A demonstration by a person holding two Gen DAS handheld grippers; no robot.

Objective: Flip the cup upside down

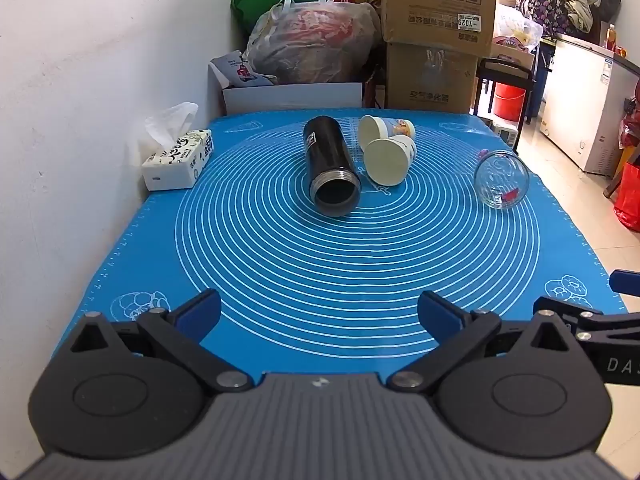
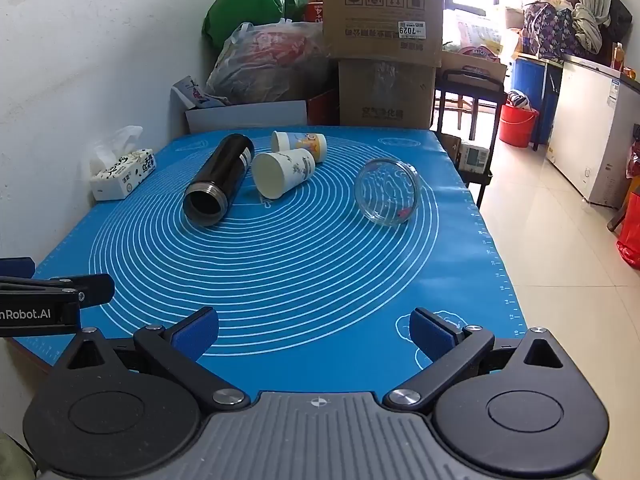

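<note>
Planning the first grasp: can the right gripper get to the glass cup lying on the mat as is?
Probably yes. The right gripper is open and the glass cup lies on its side ahead of it, with only bare blue mat between. The paper cups and black flask sit off to the left.

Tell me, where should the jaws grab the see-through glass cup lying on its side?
Probably across the round wall of the glass cup, near its middle. It lies on its side with the open mouth facing the camera, so the right gripper, open and nearest, could come from above and pinch both curved sides.
</note>
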